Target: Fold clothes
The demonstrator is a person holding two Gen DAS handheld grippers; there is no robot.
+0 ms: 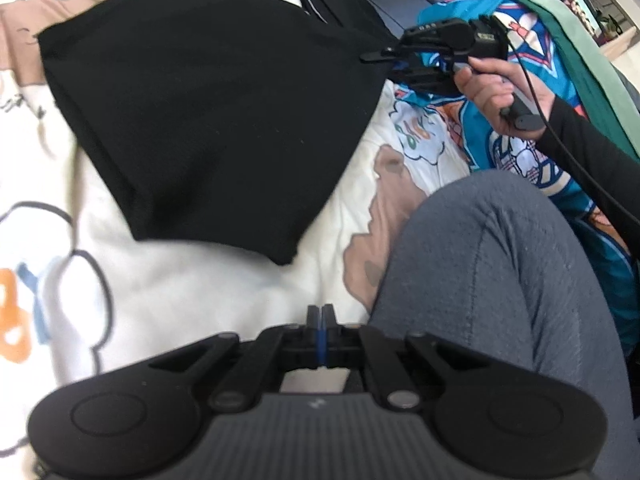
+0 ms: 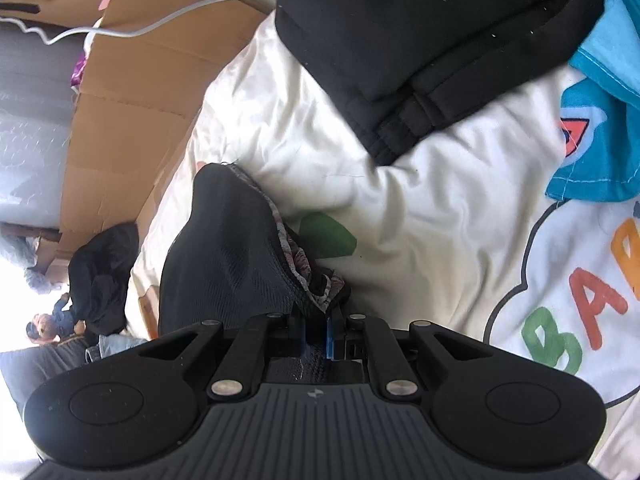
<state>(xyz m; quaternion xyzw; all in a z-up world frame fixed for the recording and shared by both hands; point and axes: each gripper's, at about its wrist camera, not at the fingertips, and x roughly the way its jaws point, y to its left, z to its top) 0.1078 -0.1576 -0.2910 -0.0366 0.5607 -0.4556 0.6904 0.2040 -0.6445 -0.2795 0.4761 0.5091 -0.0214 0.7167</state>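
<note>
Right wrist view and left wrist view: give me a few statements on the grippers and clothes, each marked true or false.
1. The left gripper is shut and holds nothing. True.
2. The right gripper is empty. False: it is shut on dark mesh fabric.
3. The folded black garment lies on the white printed bedcover. True.
4. The black garment is hanging in the air. False: it lies flat.
5. A blue patterned garment lies beside the person's grey-clad knee. True.
</note>
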